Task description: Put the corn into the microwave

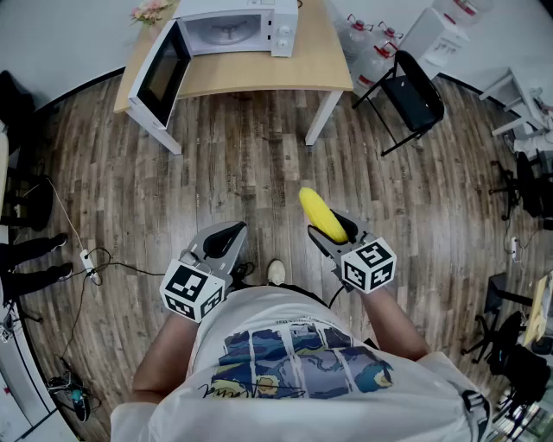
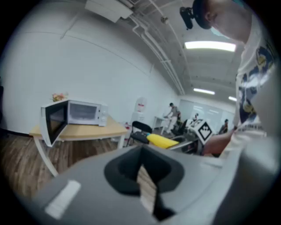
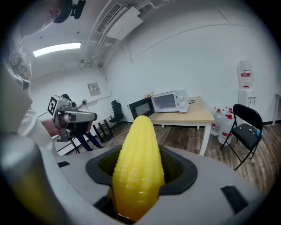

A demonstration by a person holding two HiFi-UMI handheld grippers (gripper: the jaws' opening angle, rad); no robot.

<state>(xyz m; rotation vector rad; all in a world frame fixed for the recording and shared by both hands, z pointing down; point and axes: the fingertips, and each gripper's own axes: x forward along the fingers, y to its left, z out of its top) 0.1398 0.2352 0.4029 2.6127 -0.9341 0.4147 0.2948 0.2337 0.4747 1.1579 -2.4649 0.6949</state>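
**Corn's in your right gripper, open floor up to the table**

In the head view, the light wooden table (image 1: 259, 76) sits at 12 o'clock. The white microwave oven (image 1: 238, 26) stands at its back. Its door (image 1: 160, 73) swings out toward 10 o'clock and hangs past the table's left edge, so that corner is the tight spot. The brown plank floor (image 1: 251, 164) between you and the table's near edge is bare. A black folding chair (image 1: 413, 93) stands at 2 o'clock, just beside the table's right leg, with clear water jugs (image 1: 367, 47) behind it. Down at 9 o'clock a white power strip and cable (image 1: 88, 259) lie on the floor, well off your line.

The bright yellow corn cob (image 1: 321, 214) is clamped in your right gripper (image 1: 333, 233), whose two pads squeeze its thick end from either side. The cob's long axis runs along the gripper and leans to about 11 o'clock. The tapered tip sticks out front, away from you. From the right gripper view, that tip points roughly at the microwave.

It looks glossy, with neat rows of small kernels. It's fat in the middle and narrows to a rounded point.

Your left gripper (image 1: 226, 237) sits at 7 o'clock from the cob, well apart from it. Its fingers are drawn together with nothing in them, and only a sliver of floor shows between.
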